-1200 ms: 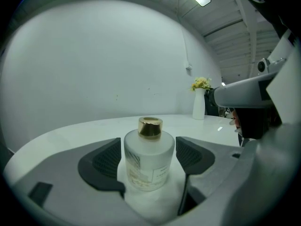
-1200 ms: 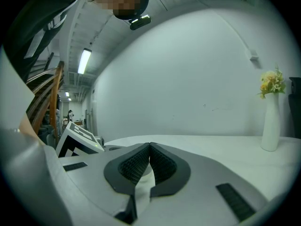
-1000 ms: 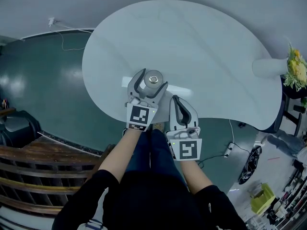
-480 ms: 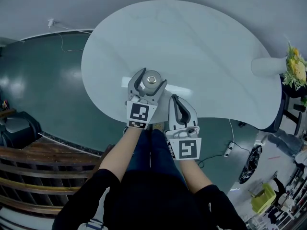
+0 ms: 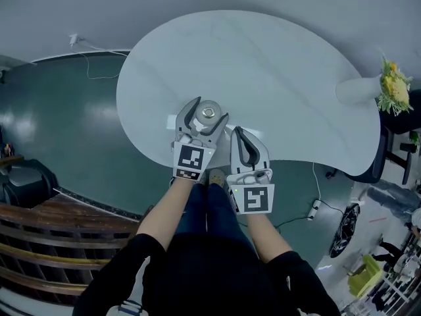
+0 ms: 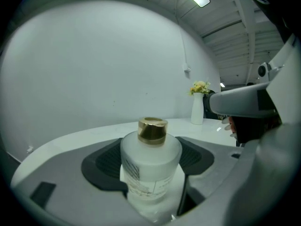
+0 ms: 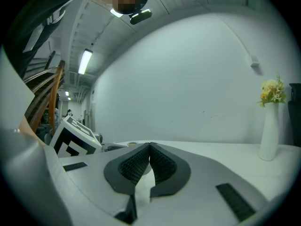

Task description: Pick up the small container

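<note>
A small frosted white container (image 5: 208, 110) with a gold cap stands between the jaws of my left gripper (image 5: 209, 108), near the front edge of the white table (image 5: 263, 64). In the left gripper view the container (image 6: 151, 168) fills the gap, and both dark pads (image 6: 106, 161) press on its sides. Its base is hidden, so I cannot tell if it rests on the table. My right gripper (image 5: 239, 133) lies just to the right, at the table's edge. Its ribbed pads (image 7: 134, 164) meet with nothing between them.
A white vase (image 5: 358, 89) with yellow flowers (image 5: 393, 84) stands at the table's far right, also seen as a vase (image 7: 269, 135) in the right gripper view. A dark chair (image 5: 388, 157) is beyond that end. A wooden railing (image 5: 39, 242) runs at the lower left.
The head view has shifted a little. Both grippers and the container keep their places, and the jaws stand as before.
</note>
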Demonstrator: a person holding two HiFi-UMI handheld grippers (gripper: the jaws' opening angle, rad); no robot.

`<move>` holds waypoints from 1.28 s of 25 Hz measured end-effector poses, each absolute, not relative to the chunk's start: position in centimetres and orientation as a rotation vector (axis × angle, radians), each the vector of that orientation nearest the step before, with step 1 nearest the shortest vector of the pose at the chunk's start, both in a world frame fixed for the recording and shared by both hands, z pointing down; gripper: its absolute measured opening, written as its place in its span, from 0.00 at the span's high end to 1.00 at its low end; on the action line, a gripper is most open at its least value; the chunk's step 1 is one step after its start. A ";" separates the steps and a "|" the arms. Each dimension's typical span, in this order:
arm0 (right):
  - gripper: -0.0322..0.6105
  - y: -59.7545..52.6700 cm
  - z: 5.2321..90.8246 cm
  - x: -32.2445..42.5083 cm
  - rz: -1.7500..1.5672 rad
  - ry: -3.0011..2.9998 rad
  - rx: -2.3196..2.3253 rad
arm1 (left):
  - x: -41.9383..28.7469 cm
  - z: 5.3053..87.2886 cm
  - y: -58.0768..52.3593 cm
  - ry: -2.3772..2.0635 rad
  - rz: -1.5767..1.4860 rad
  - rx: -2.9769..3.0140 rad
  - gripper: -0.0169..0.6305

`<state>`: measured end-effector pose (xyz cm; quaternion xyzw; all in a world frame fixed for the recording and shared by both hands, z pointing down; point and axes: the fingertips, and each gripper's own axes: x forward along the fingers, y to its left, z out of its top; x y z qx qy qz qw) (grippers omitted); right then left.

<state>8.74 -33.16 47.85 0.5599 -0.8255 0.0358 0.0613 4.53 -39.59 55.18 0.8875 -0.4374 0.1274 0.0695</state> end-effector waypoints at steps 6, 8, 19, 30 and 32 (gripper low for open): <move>0.91 -32.9 45.1 9.7 0.054 -2.495 1.733 | 4.1 50.2 -38.9 -1.371 0.327 2.701 0.45; 0.91 -32.6 43.9 9.7 0.026 -2.503 1.753 | 3.6 48.4 -38.3 -1.398 0.307 2.701 0.45; 0.91 -30.0 38.2 10.5 -0.082 -2.488 1.823 | -0.5 40.1 -34.5 -1.607 0.253 2.671 0.45; 0.91 -26.5 33.2 11.8 -0.164 -2.477 1.893 | -4.2 34.5 -29.9 -1.759 0.165 2.630 0.45; 0.92 -26.1 32.5 11.9 -0.183 -2.475 1.887 | -4.5 33.9 -29.3 -1.771 0.153 2.633 0.45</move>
